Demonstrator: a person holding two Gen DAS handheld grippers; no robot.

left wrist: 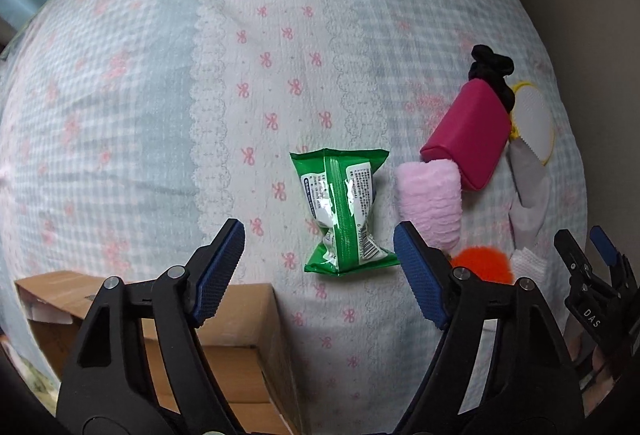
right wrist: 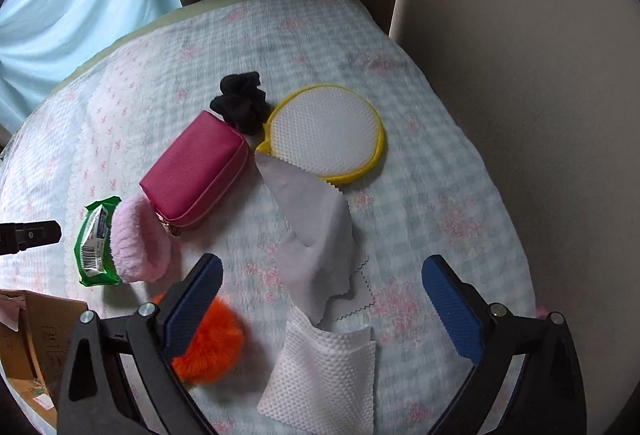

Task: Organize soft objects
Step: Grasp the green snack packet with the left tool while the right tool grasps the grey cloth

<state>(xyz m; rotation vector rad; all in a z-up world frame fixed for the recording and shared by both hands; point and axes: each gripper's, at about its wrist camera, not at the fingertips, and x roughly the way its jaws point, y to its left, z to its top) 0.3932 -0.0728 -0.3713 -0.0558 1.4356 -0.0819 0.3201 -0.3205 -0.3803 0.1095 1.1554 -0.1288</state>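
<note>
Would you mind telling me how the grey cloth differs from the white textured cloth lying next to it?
The grey cloth is smooth with zigzag-cut edges, while the white textured cloth is dimpled with straight edges. The grey one lies loosely crumpled and elongated; the white one lies folded. The grey cloth's lower end overlaps the white one. Both rest on the patterned bedspread.

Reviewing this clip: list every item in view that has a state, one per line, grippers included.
left gripper: open, empty
right gripper: open, empty
green packet: sealed, lying flat
magenta pouch: zipped shut
pink fuzzy cloth: rolled up
grey cloth: crumpled, partly folded
white textured cloth: folded
cardboard box: open
black scrunchie: bunched
</note>
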